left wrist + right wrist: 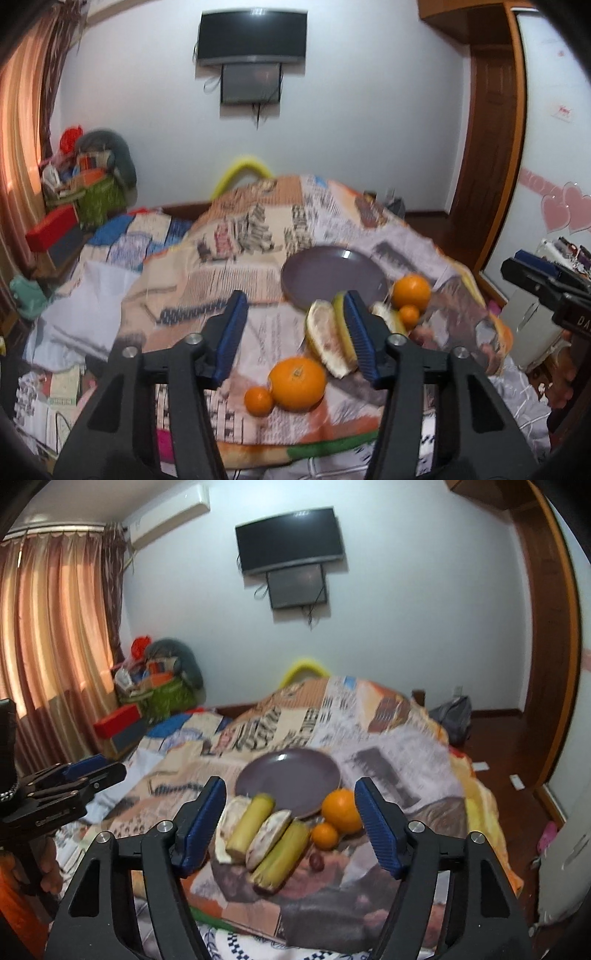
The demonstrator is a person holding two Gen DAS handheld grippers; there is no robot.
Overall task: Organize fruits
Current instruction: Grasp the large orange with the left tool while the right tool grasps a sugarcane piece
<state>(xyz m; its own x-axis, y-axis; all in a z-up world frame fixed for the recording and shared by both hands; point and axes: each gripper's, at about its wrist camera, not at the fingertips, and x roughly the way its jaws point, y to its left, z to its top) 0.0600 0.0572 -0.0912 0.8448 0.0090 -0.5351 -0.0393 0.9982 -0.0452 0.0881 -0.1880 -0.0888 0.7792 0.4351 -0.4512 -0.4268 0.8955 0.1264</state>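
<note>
A grey-purple plate (332, 273) (288, 775) lies empty on a newspaper-print cloth (236, 258). In the left wrist view, a big orange (297, 384) and a small orange (258, 400) lie near me, with pomelo wedges (325, 338) behind them and another orange pair (410, 291) by the plate. In the right wrist view, two sugarcane pieces (251, 827) (282, 856), pomelo wedges (267, 834), a big orange (341, 810), a small orange (324, 835) and a grape (316, 860) lie before the plate. My left gripper (295, 336) and right gripper (291, 827) are open, empty and above the fruit.
The cloth-covered surface drops off at its edges. Boxes and bags (147, 698) are piled by the curtain at the back left. A TV (290, 539) hangs on the far wall. A wooden door frame (554, 664) stands at right.
</note>
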